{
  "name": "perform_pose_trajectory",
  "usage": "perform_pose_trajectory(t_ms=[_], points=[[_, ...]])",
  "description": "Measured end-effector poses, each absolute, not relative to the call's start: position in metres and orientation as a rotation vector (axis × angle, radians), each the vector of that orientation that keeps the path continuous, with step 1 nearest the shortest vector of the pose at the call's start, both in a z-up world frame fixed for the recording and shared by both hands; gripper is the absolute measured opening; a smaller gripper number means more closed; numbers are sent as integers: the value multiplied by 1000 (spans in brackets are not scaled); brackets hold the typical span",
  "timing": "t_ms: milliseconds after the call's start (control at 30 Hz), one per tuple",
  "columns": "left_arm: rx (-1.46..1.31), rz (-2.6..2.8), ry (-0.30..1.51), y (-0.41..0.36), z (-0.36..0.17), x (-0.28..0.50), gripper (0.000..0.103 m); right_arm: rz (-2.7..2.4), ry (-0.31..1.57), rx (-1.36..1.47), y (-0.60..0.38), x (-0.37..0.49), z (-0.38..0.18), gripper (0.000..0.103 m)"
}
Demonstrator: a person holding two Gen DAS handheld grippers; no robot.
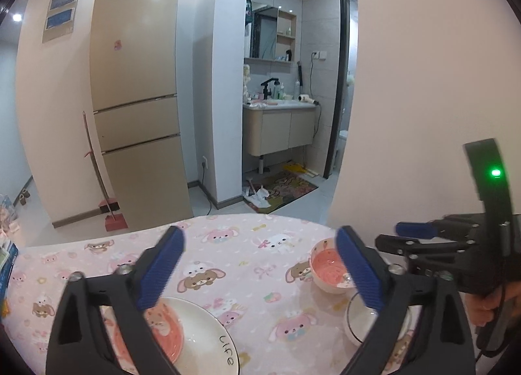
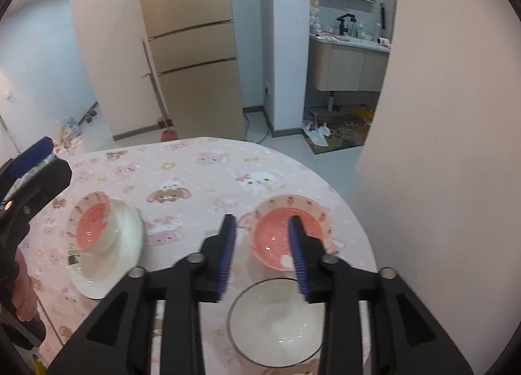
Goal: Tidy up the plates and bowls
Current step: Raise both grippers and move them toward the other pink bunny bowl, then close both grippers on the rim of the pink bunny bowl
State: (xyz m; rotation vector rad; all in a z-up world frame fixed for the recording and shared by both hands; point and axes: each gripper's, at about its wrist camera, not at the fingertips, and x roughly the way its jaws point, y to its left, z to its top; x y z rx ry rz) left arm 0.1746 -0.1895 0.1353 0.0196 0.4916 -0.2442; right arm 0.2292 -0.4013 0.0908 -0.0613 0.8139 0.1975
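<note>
1. White bowl [image 2: 276,323], nearest to me, right side of the table [image 2: 195,173]. It sits empty, just below my right gripper [image 2: 262,244], whose jaws stand apart with nothing between them.

2. Pink bowl [image 2: 286,238] with strawberry rim, touching or just behind the white bowl. My right fingers straddle its near rim from above. I judge this the step in hand: take one bowl and nest it with the other. To do it well I should close one finger inside and one outside the rim, grip the wall squarely, and lift straight up so the neighbour is not nudged. Glazed ware will likely slip in a shallow pinch.

3. Left gripper [image 1: 260,264], jaws wide apart, holding nothing, hovering over the left stack.

4. White plate [image 2: 110,264], lettered "Life" in the left wrist view, left side of the table. On it rests a second pink bowl [image 2: 94,225], which looks tilted on the plate; whether it is seated I cannot tell. A likely home for the other bowls.

5. Pink cartoon tablecloth [image 1: 247,264], soft; it could drag under a sliding bowl.

6. Beyond the table: fridge [image 1: 136,81], broom and dustpan [image 1: 110,212], washbasin cabinet [image 1: 280,127], floor mat [image 1: 286,189]. None obstructs.
</note>
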Motion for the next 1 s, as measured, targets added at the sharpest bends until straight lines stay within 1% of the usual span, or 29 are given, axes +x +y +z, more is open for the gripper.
perform_pose_trajectory(t_ms=[67,100,133,233,467,533,567,667,700,733,800,833,867,933,1000], points=[[38,-247,499,-197,128,184,103,208,809,-75,-405,231,85,47],[47,-247,505,-201,126,188,103,217,811,-73,-407,234,83,56],[55,-246,512,-204,124,193,103,222,813,-64,-409,237,81,63],[51,-261,548,-213,112,206,103,204,823,-25,-422,251,74,64],[35,-295,715,-226,79,242,103,201,889,41,-445,286,54,64],[2,-318,778,-231,66,256,101,209,920,61,-451,295,45,59],[-9,-327,801,-233,61,260,95,211,937,68,-453,300,40,58],[-46,-382,902,-244,42,278,84,218,998,94,-464,311,22,49],[-57,-400,935,-249,35,284,80,214,1027,95,-467,315,15,41],[-61,-411,970,-254,28,290,74,213,1059,93,-469,318,7,37],[-76,-434,1050,-262,13,300,62,221,1104,106,-473,322,-5,36],[-94,-453,1082,-266,6,305,53,225,1126,121,-476,324,-11,34],[-111,-467,1111,-271,-1,309,49,227,1141,132,-478,326,-14,34],[-139,-489,1156,-277,-10,316,49,213,1148,134,-483,331,-17,30],[-136,-486,1189,-283,-17,323,45,214,1156,138,-485,334,-20,29]])
